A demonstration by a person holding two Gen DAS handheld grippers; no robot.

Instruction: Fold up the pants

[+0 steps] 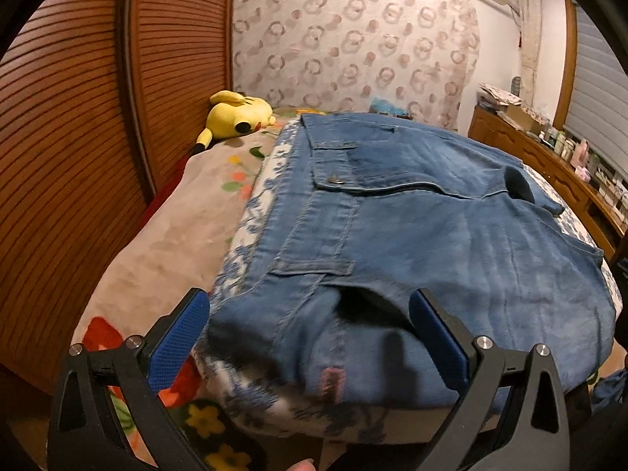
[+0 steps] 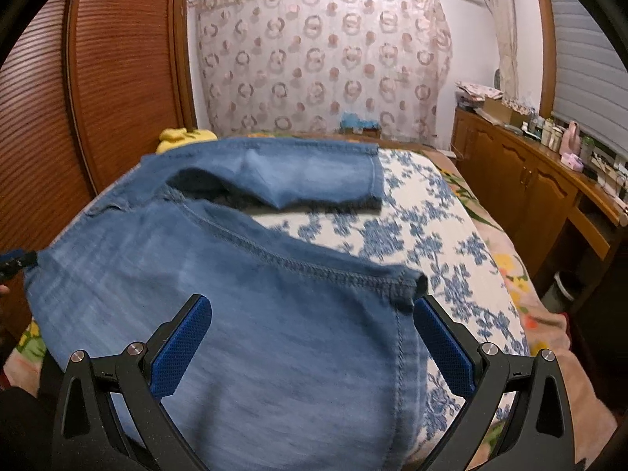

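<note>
Denim, soft and washed thin, makes up the blue cargo pants spread across the near end of the bed, on a white cloth with blue flowers. I judge them fairly light and limp; they will sag and bunch unless caught at a stitched edge, so the hem, the thick side seam or the waistband look like the firmest places to pinch. One leg lies farther back, toward the bed's left edge.

Both tools hover over the near edge of the fabric. The left gripper has its jaws spread wide, holding nothing. The right gripper is likewise released, jaws straddling a hemmed corner.

No brand or writing is readable; a small pinkish tag near the front is blurred.

Beyond, a yellow plush toy lies by the louvred wardrobe.
</note>
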